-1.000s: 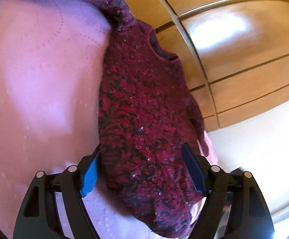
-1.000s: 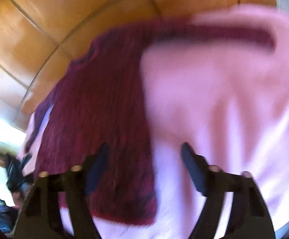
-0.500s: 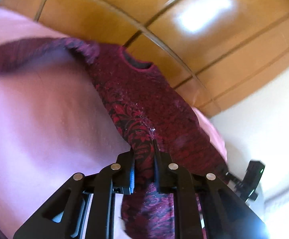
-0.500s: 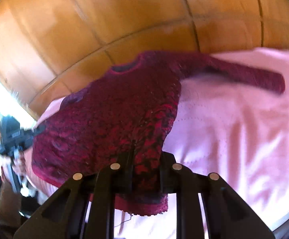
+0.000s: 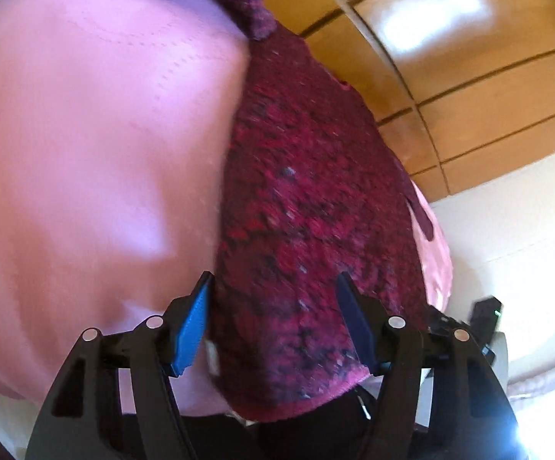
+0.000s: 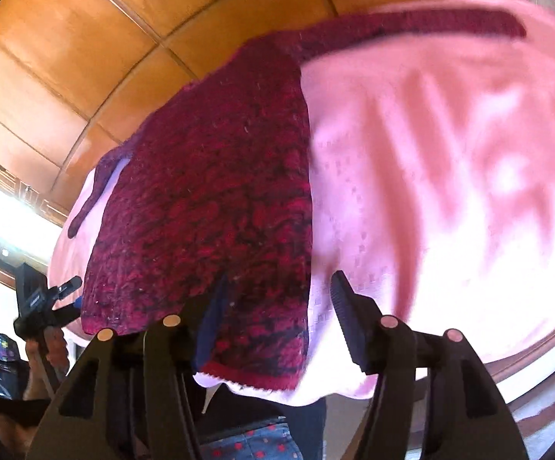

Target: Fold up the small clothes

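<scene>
Setting: orange wood panelling; pink quilted cloth (image 5: pixel 97 161) covers the worktop. Dark red patterned knit sweater (image 5: pixel 315 199) lies centre frame. Left gripper (image 5: pixel 273 322) and right gripper (image 6: pixel 277 318): fingers just reopened, parted, sweater released; fold step laid down.

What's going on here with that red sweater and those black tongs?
A person is folding a dark red patterned sweater laid on a pink quilted cover, using hand-held tongs in each hand. The left tongs and right tongs have just been opening; both now stand open over the sweater's near hem, gripping nothing. One long sleeve lies stretched out sideways, not yet folded in.
</scene>
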